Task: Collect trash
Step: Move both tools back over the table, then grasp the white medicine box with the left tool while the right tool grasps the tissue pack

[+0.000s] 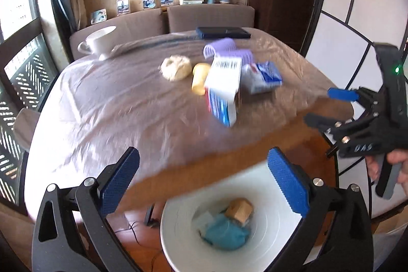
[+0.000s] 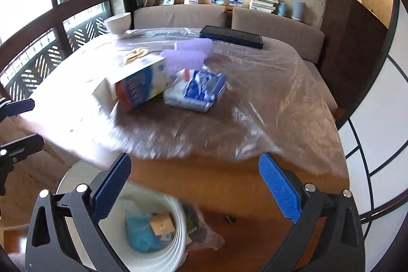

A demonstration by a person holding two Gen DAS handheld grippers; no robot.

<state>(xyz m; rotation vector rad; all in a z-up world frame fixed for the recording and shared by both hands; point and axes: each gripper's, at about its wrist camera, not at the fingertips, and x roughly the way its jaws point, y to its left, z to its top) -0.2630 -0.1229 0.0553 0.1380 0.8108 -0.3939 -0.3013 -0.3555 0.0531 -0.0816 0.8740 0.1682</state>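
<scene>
Left tongs [image 1: 204, 185] and right tongs [image 2: 195, 185] spread, empty, blue-white carton [image 1: 224, 91] print blurred, "DAS" perhaps on right handle.

Black grippers [image 1: 204, 182] — ribbed blue pads [image 1: 288, 185], silver screws.

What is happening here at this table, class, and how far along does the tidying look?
A person holds a left gripper and a right gripper, both open and empty, above a white bin beside the table. The bin already holds a blue wad and a small cardboard piece. Still on the table: a carton, a blue-and-white packet, purple rollers, a yellow item and a crumpled wad.
</scene>
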